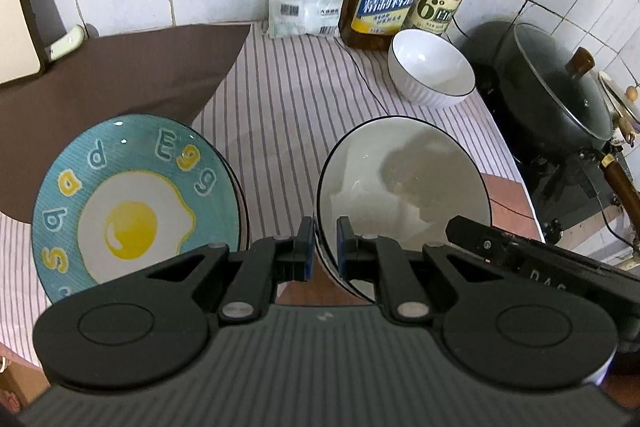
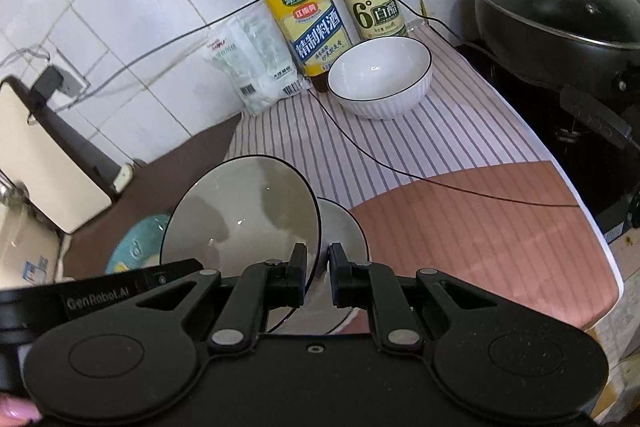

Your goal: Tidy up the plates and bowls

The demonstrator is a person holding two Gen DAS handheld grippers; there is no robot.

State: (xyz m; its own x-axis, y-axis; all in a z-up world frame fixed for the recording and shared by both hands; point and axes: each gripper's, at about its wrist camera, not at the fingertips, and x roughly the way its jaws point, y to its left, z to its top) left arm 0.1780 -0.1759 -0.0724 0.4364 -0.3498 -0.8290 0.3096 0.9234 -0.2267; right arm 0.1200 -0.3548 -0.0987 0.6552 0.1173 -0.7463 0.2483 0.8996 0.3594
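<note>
Left tongs (image 1: 323, 247): clamping tight on rim of tilted white bowl (image 1: 404, 195).
Right tongs (image 2: 318, 277): pinching the same rim.
Egg plate (image 1: 136, 203): lying left of it.
Second bowl (image 2: 380, 81): sitting by bottles (image 2: 304, 15) on striped cloth (image 2: 400, 147).

Black two-finger grippers, blue-padded fingers (image 1: 306, 247), silver pivot screws, white "GenRobot.AI" lettering

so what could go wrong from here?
1. The held bowl is tilted and pinched only at its rim by the left gripper and right gripper, jaws shut; it could slip or swing.
2. A black cable crosses the cloth before the far bowl; it may snag.
3. Bottles stand right behind the far bowl; nesting there could knock them.
</note>
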